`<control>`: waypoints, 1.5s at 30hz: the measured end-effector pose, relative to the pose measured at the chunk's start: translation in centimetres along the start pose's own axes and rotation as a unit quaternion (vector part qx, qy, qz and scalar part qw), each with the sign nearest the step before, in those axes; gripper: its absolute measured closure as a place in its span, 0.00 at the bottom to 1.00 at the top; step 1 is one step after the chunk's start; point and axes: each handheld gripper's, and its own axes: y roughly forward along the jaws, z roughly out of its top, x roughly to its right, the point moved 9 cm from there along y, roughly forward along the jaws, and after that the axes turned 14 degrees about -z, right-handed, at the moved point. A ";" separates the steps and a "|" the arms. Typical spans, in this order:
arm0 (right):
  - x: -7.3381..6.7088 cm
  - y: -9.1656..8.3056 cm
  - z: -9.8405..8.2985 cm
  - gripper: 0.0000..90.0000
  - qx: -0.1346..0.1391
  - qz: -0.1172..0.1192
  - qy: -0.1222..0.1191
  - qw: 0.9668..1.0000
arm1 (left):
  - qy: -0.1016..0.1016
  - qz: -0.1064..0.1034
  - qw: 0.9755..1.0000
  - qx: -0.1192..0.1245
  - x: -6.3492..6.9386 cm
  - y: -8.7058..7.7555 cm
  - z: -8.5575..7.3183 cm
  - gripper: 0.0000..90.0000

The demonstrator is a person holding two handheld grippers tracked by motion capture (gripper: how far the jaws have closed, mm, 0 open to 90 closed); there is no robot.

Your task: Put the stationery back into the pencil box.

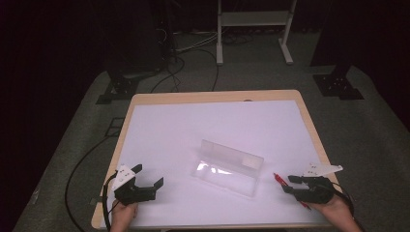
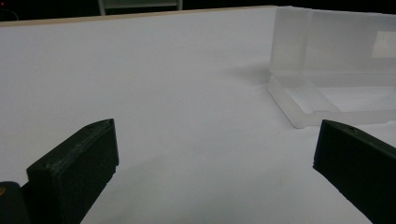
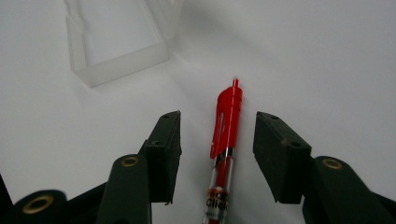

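While the left gripper [image 1: 147, 180] idles wide open and empty, the right gripper [image 3: 218, 135], half-open astride the red pen [image 3: 225, 135], should close squarely, box [image 3: 116, 51] at eleven o'clock.

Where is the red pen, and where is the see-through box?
red pen [image 3: 227, 119]: right gripper view, on its red clip end, between the open jaws.
see-through box [image 1: 227, 172]: high view, on its open tray.
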 end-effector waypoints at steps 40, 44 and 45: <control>0.0 -0.3 -2.1 0.85 -0.030 -0.039 0.006 0.999 | -0.001 0.000 1.000 0.002 0.0 0.0 0.0 0.00; -0.1 -0.4 -2.1 0.86 -0.032 -0.038 0.009 0.999 | -0.001 0.000 1.000 0.003 0.0 0.0 0.0 0.00; -0.1 -0.4 -2.1 0.86 -0.032 -0.038 0.009 0.999 | -0.001 0.000 1.000 0.003 0.0 0.0 0.0 0.00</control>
